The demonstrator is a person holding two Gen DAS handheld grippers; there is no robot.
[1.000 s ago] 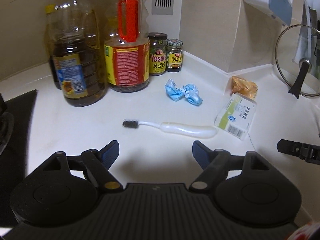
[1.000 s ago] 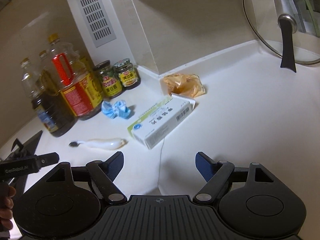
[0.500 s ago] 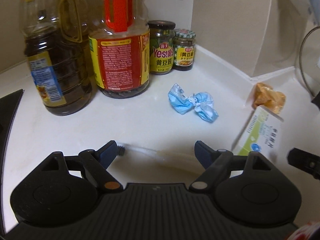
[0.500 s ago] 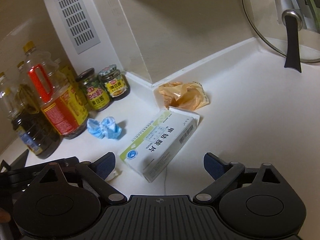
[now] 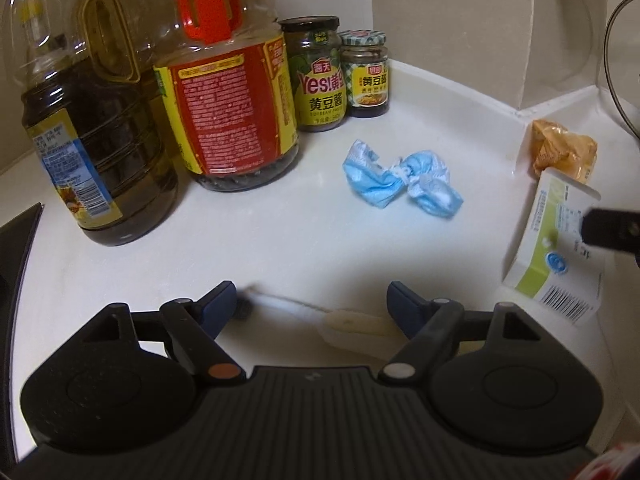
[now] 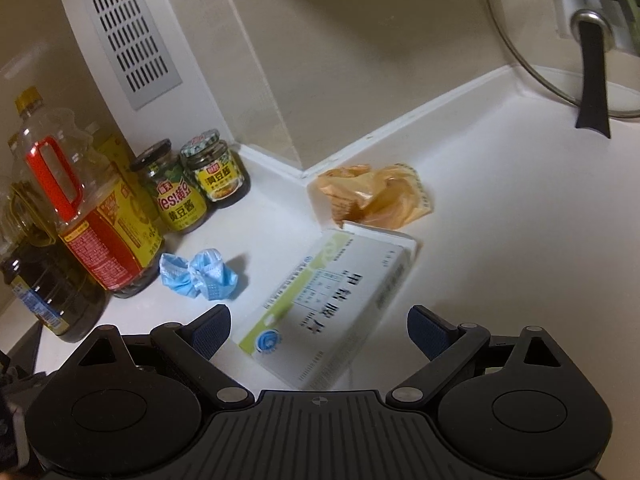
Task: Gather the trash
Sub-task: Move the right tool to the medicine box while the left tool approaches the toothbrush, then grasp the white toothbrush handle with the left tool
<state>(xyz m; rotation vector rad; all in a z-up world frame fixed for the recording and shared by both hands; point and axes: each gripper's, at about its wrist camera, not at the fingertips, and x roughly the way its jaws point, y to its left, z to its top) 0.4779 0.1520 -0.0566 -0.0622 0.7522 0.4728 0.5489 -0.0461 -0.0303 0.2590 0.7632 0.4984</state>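
Note:
My left gripper (image 5: 311, 294) hovers low over a white toothbrush (image 5: 352, 320) that lies across the gap between its blue pads; the jaws are closing slightly and the pads do not touch it. A crumpled blue face mask (image 5: 396, 178) lies on the white counter beyond. My right gripper (image 6: 319, 316) stands wide open just above a white-and-green medicine box (image 6: 332, 292), which lies between its fingers untouched. Behind the box sits a crumpled orange wrapper (image 6: 376, 196). The mask (image 6: 200, 276) is to the box's left. One right fingertip (image 5: 612, 232) shows over the box (image 5: 548, 248).
Two large oil bottles (image 5: 92, 132) (image 5: 232, 92) and two sauce jars (image 5: 320, 76) (image 5: 366, 74) stand along the back left wall. A glass pot lid (image 6: 560, 60) leans at the far right. A black stove edge (image 5: 12, 260) lies at the left. A vented white duct (image 6: 128, 28) rises behind the jars.
Both grippers moved forward and lower toward the counter. The toothbrush now lies between the left pads, the box between the right ones. The right jaws opened wider.

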